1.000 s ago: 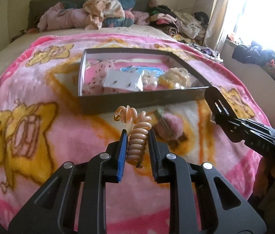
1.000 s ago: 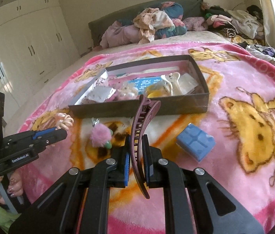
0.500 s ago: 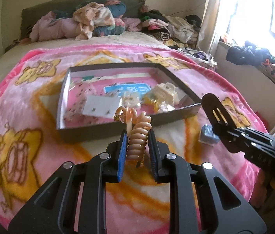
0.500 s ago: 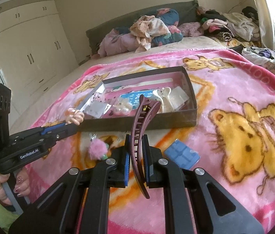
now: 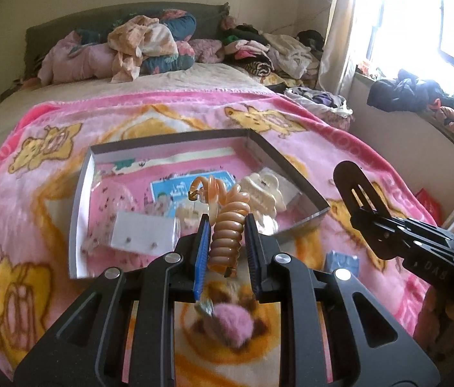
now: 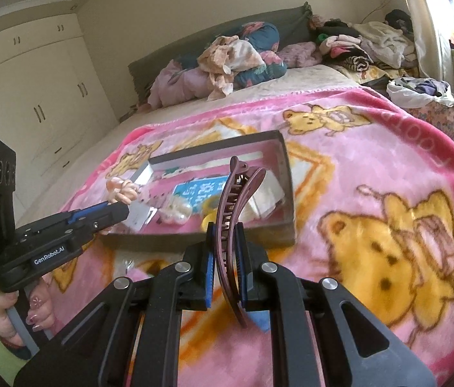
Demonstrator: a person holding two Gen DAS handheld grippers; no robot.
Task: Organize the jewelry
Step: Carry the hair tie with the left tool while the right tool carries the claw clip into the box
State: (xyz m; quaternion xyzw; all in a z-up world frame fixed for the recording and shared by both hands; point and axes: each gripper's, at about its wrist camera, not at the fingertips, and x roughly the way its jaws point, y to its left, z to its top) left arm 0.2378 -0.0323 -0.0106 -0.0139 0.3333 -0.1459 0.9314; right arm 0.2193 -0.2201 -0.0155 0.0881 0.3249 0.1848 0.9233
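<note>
My left gripper [image 5: 226, 225] is shut on a peach spiral hair tie [image 5: 227, 222] that stands up between its blue pads, over the near rim of the shallow grey box [image 5: 78, 193]. In the right wrist view my right gripper [image 6: 226, 237] is shut on a long maroon hair clip [image 6: 231, 209], held upright in front of the same box [image 6: 286, 180]. That box holds a white earring card [image 5: 144, 232], a cream claw clip [image 5: 260, 193] and a blue card [image 5: 175, 190]. The left gripper [image 6: 115, 208] with its hair tie [image 6: 122, 190] shows at the left of the right wrist view.
A pink pom-pom charm [image 5: 230, 324] and a small blue block [image 5: 341, 261] lie on the pink bear blanket [image 6: 388, 225] in front of the box. Piled clothes [image 5: 143, 45] line the headboard and the window side. White wardrobes [image 6: 33, 96] stand to the left.
Both grippers have risen and moved forward toward the box, each keeping its item. The pom-pom now lies under the left gripper, and the blue block has slipped beneath the right one.
</note>
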